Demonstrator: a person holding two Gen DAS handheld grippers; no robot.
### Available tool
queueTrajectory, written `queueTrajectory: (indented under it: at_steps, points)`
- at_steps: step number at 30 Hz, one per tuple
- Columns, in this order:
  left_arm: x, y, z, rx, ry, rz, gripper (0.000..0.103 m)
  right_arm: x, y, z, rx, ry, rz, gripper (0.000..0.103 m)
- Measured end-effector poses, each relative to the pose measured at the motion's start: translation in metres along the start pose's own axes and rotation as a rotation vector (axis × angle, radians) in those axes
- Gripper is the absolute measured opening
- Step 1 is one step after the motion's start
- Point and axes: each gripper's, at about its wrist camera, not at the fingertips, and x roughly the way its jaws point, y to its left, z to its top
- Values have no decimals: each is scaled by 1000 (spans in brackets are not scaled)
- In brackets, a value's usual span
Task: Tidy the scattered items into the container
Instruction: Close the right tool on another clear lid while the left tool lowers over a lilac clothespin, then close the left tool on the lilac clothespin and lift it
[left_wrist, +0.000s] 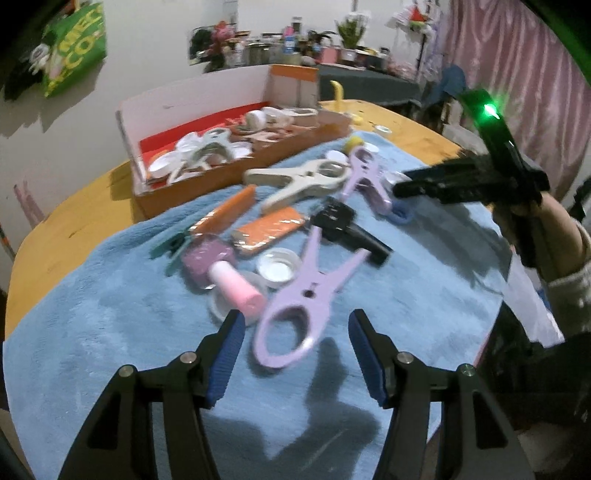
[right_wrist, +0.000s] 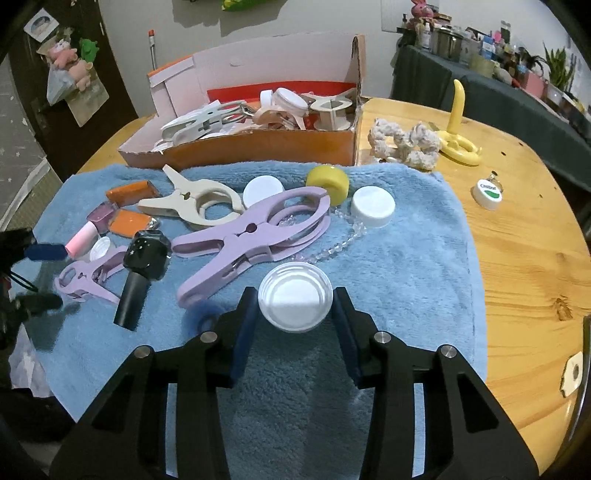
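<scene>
An orange cardboard box (left_wrist: 207, 181) (right_wrist: 240, 149) holding clips and lids stands at the far edge of a blue towel (left_wrist: 110, 314) (right_wrist: 406, 258). My left gripper (left_wrist: 295, 347) is open, its fingers either side of the ring end of a small purple clip (left_wrist: 299, 295). My right gripper (right_wrist: 295, 325) is shut on a white round lid (right_wrist: 294, 301), just above the towel. A big purple clip (right_wrist: 251, 236), a beige clip (right_wrist: 195, 201), a black bottle (right_wrist: 142, 269), a pink-capped bottle (left_wrist: 218, 269) and orange packets (left_wrist: 269, 230) lie scattered.
A yellow wheel (right_wrist: 328, 182), two white caps (right_wrist: 373, 206), and a clear bead string (right_wrist: 343, 243) lie on the towel. On the wooden table (right_wrist: 524, 258) right of it are a knotted rope (right_wrist: 406, 144), a yellow hook (right_wrist: 460, 144) and a green-white cap (right_wrist: 487, 194).
</scene>
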Motion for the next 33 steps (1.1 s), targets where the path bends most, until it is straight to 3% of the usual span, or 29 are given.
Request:
queueTrajectory:
  at_steps: [7,12,15,21,29,33]
  points:
    - [8,-12,1,67,1,20,65,-1,-1,-1,3,-1,1,39]
    - [4,-11,8,75,2,-9,65,0,1,-1,2,-1,5,39]
    - [11,-17,16,134,30,-31,65,0,1,-1,5,-2,16,39]
    - [29,-28,27,277,107,-1,65,1,0,-1,12,-3,32,39]
    - [37,-12,36,275,196,-178,65,1,-3,2,29,-5,69,39]
    - [36,-11,37,281,228,-194,65,1,-3,2,32,-8,76,39]
